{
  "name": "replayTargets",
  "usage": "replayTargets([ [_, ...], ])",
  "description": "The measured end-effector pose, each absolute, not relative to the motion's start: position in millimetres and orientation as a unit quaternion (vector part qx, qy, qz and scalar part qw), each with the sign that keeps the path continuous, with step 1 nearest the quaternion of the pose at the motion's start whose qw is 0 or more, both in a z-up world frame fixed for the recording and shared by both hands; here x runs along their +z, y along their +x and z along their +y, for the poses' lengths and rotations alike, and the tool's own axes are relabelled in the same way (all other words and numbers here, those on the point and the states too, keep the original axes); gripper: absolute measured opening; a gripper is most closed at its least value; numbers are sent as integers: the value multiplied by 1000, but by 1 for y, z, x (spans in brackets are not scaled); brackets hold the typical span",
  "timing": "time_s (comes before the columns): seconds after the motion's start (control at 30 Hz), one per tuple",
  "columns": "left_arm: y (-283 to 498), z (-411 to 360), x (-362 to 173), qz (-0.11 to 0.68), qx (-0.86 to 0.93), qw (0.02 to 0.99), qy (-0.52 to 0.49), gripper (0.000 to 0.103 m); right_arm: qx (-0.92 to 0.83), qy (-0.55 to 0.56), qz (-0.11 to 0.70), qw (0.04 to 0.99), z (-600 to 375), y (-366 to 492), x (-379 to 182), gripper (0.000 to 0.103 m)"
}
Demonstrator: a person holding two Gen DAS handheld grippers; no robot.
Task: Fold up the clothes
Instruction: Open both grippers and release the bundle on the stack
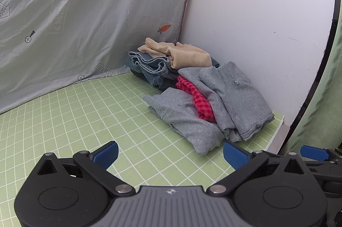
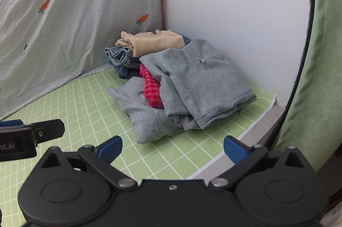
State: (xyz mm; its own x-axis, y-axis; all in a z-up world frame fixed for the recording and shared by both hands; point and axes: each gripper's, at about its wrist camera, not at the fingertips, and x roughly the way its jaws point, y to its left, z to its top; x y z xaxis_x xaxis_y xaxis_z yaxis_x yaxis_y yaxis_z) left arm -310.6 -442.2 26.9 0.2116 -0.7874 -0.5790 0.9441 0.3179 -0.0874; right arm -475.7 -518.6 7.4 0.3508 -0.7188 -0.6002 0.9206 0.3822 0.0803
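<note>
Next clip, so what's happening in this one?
A person holds two grippers over a green grid mat, facing a pile of clothes in the corner. Both the left gripper and the right gripper are open and hold nothing. The pile has a gray sweatshirt in front with a red checked garment tucked in it, and jeans and a beige garment behind. No garment is laid out for folding yet.

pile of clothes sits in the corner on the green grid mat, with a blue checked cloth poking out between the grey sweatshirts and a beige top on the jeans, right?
Nearly. The checked cloth is red, not blue; the right wrist view shows it plainly. The rest holds: the pile sits in the corner on the green grid mat, the cloth pokes out between the grey sweatshirts, and a beige top lies on the jeans.
</note>
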Motion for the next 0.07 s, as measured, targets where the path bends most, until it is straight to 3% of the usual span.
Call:
replayTargets([
  [0.07,-311,-437,27,269,-567,765,144,103,-516,209,242,795,-512,-475,6,102],
])
